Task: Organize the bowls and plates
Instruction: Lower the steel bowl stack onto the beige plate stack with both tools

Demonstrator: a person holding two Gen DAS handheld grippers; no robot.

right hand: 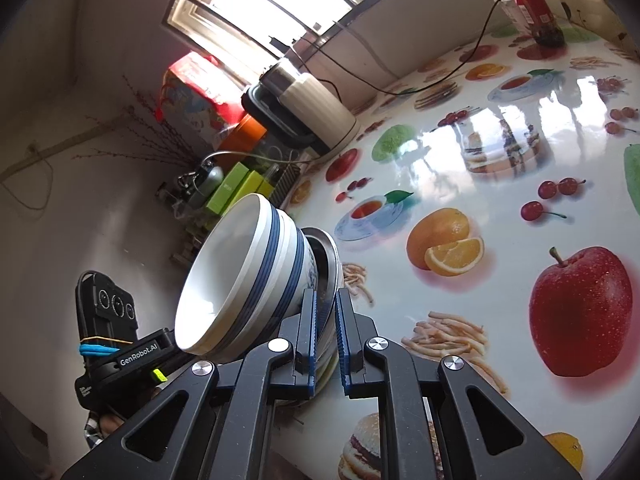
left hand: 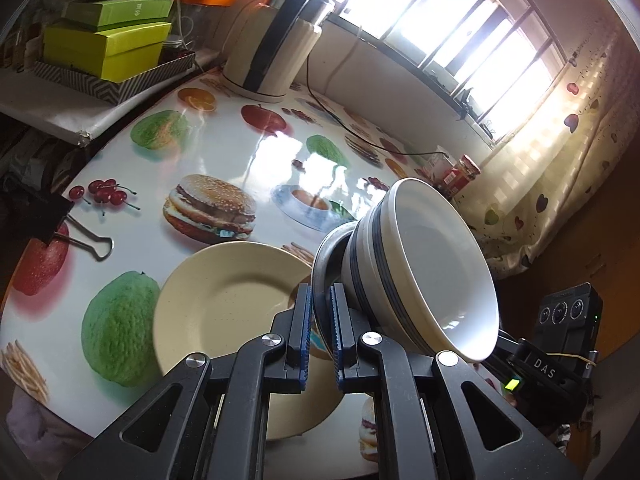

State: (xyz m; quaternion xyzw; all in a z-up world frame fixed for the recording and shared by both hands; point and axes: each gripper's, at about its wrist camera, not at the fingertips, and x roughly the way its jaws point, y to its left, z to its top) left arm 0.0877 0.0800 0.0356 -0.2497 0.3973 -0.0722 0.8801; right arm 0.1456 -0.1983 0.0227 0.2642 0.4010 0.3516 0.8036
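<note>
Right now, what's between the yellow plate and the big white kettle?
In the left wrist view, nothing stands between the yellow plate and the kettle, just bare tablecloth with its printed burger.

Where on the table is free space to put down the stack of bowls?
Free: the glossy middle of the table, between the cream plate and the white appliance. Crowded: the left edge by the green boxes and the far corner by the red jar.

Strong daylight thru the barred window (left hand: 472, 36), blown out to white w/ haze bleeding over the curtain (left hand: 560, 168). Glossy tablecloth (right hand: 500, 152) throws hard glare patches in both views. Corners go dark, esp. lower left. Heavy fisheye bending at edges; center sharp, rim soft and vignetted.
</note>
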